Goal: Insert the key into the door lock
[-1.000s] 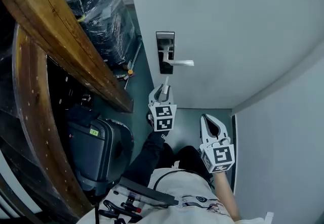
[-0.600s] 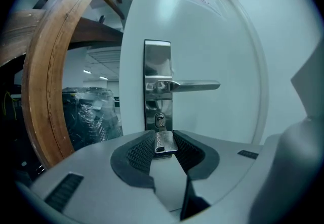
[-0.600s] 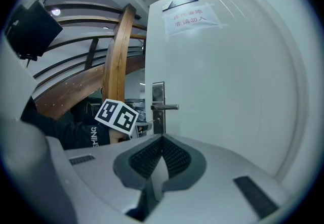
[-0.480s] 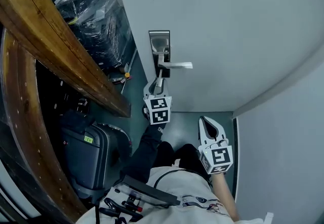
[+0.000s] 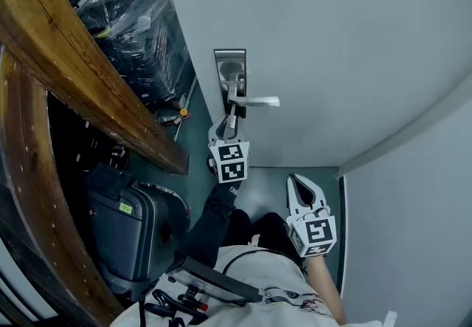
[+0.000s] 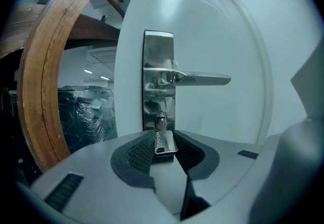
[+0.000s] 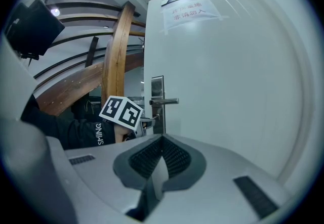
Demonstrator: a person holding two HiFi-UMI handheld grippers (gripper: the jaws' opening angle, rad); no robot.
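The steel lock plate with its lever handle sits on the white door; the head view shows the lock plate and the handle too. My left gripper is shut on a small silver key, whose blade points up into the keyhole below the handle. How deep the blade sits I cannot tell. In the head view the left gripper is right under the plate. My right gripper hangs lower and to the right, shut with nothing in it, well back from the door.
A curved wooden beam runs along the left, close to the door edge. Plastic-wrapped goods stand behind it and a dark suitcase below. A grey wall closes the right side. A paper notice is taped high on the door.
My left gripper has moved up to the lock plate, bringing the key to the keyhole. The right gripper has stayed low with only a slight drift.
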